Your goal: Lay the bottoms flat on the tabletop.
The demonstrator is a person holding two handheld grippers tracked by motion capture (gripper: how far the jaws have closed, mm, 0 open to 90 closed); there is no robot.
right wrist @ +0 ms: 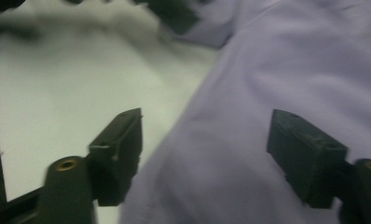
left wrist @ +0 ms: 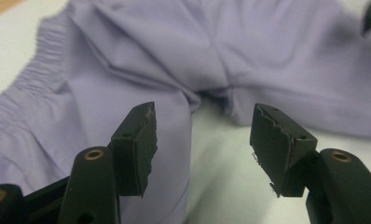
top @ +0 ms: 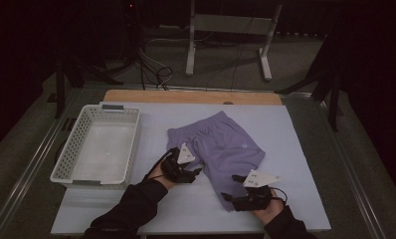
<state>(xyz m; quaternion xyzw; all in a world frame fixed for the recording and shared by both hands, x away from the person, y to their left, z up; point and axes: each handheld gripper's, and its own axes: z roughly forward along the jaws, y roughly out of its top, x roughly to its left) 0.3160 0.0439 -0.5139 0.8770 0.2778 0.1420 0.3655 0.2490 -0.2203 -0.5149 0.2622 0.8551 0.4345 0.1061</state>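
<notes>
The worktop (top: 295, 164) carries a pale sheet that spans nearly its whole surface, with a wood strip showing along the 12 o'clock edge.

A white basket (top: 97, 145) stands at the 9 o'clock side of the worktop, well apart from the garment.

The shorts (top: 221, 149), lilac in colour, lie flat just right of centre. The waistband points toward 11 o'clock and the two legs point toward 5 o'clock. In the left gripper view the gathered waistband runs up the left edge and the crotch notch lies between the two legs, ahead of the fingers.

The left gripper (top: 196, 172) sits at the 9 o'clock edge of the shorts, at the nearer leg. Its fingers (left wrist: 136, 148) are released, spread wide, with one over the fabric of that leg and the other over bare worktop. Nothing is clamped between them.

The right gripper (top: 226, 197) sits at the 6 o'clock end of the shorts, at the hem of the other leg. Its fingers (right wrist: 120, 154) are also released and spread wide. One finger lies over bare worktop and the other over the fabric, so the leg edge runs between them.
</notes>
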